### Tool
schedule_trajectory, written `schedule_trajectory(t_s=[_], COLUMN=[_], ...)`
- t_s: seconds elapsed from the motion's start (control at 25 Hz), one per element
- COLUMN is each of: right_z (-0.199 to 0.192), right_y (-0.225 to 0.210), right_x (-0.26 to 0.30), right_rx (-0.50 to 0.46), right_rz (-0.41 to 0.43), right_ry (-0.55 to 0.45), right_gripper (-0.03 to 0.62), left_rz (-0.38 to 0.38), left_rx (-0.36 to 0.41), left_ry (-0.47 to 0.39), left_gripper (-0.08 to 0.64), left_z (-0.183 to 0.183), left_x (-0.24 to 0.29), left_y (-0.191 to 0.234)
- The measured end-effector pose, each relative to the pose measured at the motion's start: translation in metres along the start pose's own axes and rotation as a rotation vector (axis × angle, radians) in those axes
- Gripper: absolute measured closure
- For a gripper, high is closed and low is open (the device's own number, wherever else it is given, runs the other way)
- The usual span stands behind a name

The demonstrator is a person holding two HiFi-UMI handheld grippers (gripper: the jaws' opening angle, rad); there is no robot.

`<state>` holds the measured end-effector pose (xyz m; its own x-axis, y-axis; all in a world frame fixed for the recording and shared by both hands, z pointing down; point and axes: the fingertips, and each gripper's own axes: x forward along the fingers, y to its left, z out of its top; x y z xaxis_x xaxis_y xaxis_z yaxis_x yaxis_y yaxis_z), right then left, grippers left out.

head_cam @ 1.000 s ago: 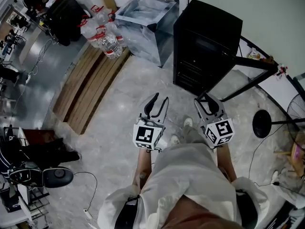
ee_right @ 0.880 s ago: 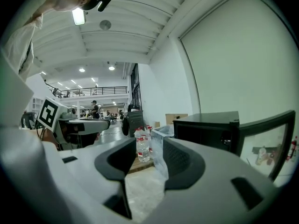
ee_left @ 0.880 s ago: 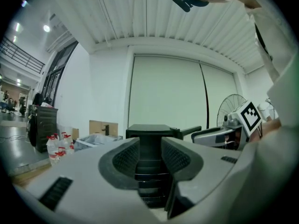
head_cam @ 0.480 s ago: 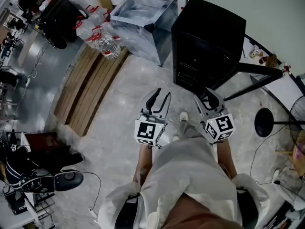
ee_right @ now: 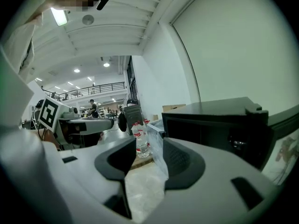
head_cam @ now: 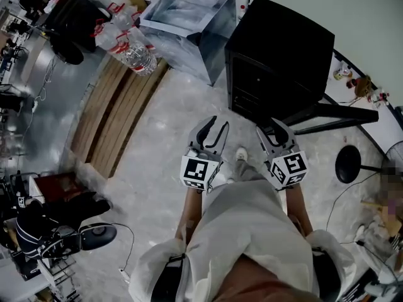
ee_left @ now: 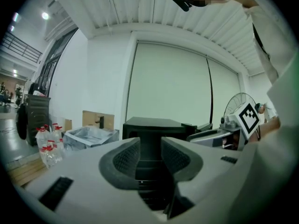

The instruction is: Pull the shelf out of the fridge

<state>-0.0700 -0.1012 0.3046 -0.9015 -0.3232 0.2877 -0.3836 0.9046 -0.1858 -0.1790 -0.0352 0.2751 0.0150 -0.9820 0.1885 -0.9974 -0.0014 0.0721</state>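
The black fridge [head_cam: 280, 49] stands on the floor just ahead of me; in the left gripper view the fridge [ee_left: 152, 125] is straight ahead, and in the right gripper view the fridge [ee_right: 219, 125] is to the right. Its dark front shows faint horizontal lines; I cannot make out a shelf. My left gripper [head_cam: 213, 123] is held out short of the fridge, jaws drawn to a narrow slit with nothing between them [ee_left: 150, 146]. My right gripper [head_cam: 275, 126] is level beside it, nearer the fridge's front, jaws apart and holding nothing [ee_right: 149, 148].
A clear plastic bin [head_cam: 186, 17] stands left of the fridge, with water bottles [head_cam: 135, 52] and wooden planks [head_cam: 119, 106] further left. A black stand's legs [head_cam: 327, 112] and a round base [head_cam: 348, 163] lie to the right. My shoe [head_cam: 241, 155] is below the grippers.
Both grippers have moved forward toward the fridge, which now sits closer and larger in the head view. Neither holds anything.
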Motion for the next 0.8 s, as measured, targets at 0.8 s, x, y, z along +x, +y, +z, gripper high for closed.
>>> schedule_trajectory(t_s=[0.8], right_z=[-0.041], right_y=[-0.059], right_x=[0.051], right_rx=[0.091], right_rz=[-0.199], right_ry=[0.050], right_gripper=[0.403], left_rz=[-0.207], left_rx=[0.008], left_ry=[0.085], left_gripper=[0.419], left_z=[-0.045], left_x=[0.097], left_y=[0.036])
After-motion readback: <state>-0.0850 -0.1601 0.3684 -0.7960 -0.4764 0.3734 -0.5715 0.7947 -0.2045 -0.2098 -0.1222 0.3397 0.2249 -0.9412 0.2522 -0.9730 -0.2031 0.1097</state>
